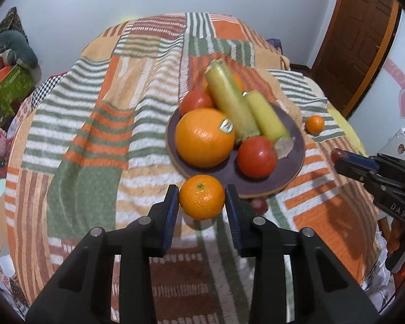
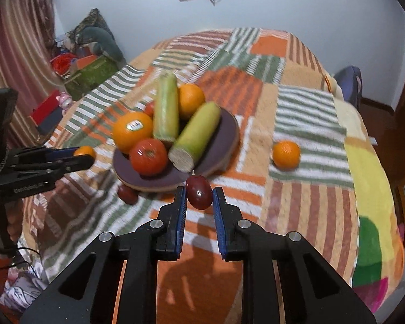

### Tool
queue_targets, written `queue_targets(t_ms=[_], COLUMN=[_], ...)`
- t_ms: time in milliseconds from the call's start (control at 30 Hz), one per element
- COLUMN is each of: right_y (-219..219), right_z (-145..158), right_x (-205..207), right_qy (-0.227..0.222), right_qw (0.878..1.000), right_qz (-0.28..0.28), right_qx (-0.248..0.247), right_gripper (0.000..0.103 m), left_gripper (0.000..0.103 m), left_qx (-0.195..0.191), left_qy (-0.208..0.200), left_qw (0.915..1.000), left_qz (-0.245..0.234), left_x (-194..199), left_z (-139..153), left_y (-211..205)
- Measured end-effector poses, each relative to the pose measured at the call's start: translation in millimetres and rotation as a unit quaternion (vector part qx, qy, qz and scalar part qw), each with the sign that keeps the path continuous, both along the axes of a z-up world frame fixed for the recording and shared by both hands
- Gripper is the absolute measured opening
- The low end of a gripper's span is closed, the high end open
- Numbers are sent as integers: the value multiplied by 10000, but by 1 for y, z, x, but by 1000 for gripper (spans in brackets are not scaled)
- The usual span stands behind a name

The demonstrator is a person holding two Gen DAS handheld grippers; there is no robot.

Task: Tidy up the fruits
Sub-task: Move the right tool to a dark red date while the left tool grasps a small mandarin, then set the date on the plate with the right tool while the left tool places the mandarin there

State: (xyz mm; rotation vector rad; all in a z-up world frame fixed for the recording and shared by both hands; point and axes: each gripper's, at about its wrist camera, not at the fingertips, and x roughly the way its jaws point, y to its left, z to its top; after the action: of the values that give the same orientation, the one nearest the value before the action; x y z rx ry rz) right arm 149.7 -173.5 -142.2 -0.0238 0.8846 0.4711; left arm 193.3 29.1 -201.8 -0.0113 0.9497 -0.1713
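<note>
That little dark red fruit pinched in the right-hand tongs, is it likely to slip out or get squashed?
The dark red fruit looks smooth and glossy, so it may slip. The right gripper pinches only its rounded sides, so it could twist or pop free. It is small, probably light, and looks thin-skinned; a hard squeeze might bruise it.
</note>
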Motion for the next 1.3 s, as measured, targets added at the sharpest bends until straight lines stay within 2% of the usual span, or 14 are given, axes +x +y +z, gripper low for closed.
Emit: queue_targets(t_ms=[200,433,1033,1167,1300], right_y=[21,41,47,44,38], right_z=[-1,-18,-23,-21,-16], right_x=[11,22,25,25,23], right_qy=[-49,130,194,233,159], right_qw=[9997,9990,9983,9984,9990], right_qz=[244,418,497,476,382], right_qx=[-16,-92,-229,-205,-195], right_gripper=[18,18,18,28,29], left_gripper=[35,35,36,45,46], left_qx=[-8,-60,-132,-149,-143], left_qy=[-54,69,311,340,283], left_qw=[9999,9998,9992,9991,9994], left_qz=[-154,-200,-224,-181,-136], left_x=[12,25,37,36,32], left_z=[2,-8,-25,-25,-21], left_y=[-15,-21,-24,-22,-19])
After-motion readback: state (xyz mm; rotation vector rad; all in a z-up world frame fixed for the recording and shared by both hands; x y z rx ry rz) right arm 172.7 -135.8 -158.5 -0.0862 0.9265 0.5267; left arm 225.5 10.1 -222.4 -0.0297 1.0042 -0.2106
